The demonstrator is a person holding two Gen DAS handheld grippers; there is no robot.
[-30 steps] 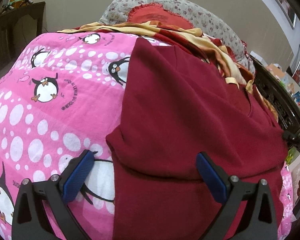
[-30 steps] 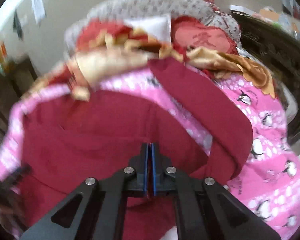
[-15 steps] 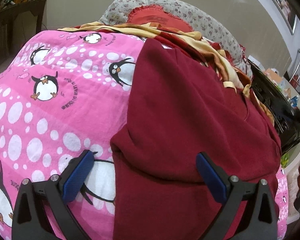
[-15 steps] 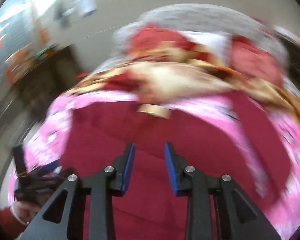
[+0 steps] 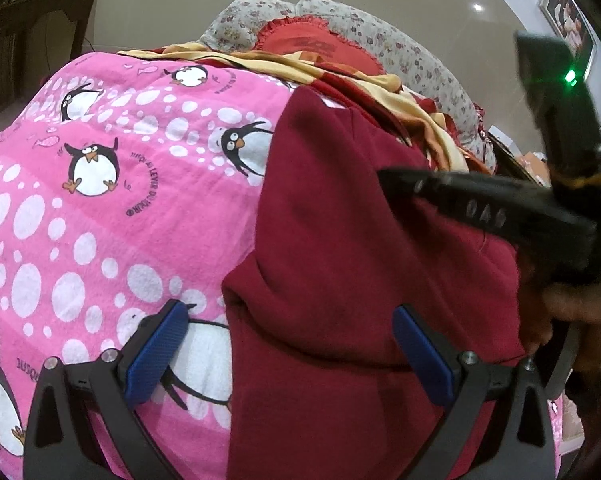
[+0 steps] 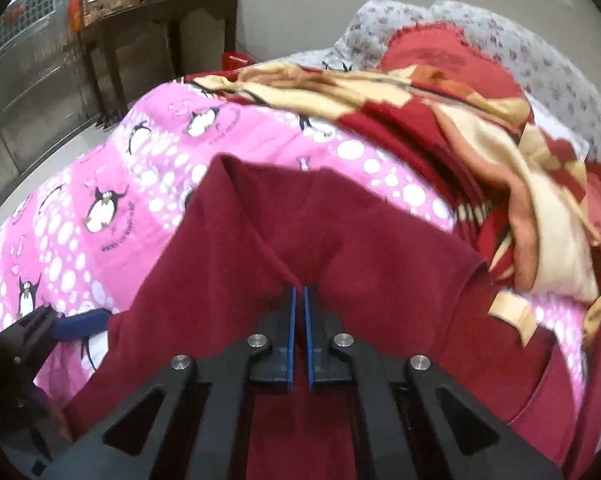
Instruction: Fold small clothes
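Right wrist: garment edge under tool

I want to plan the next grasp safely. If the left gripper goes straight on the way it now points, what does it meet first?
Most likely the dark red garment. The left gripper is open, and the garment's folded edge lies between its fingers, over the pink penguin blanket. Depth is unclear, so contact may come soon.

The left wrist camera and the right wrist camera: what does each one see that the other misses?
Only the left wrist view shows the left gripper open above the maroon garment's edge, and framed pictures on the wall.

Only the right wrist view shows the right gripper shut on a fold of the garment, and a dark wooden table.

Both show the pink penguin blanket, the red-and-cream cloth and the floral pillows.
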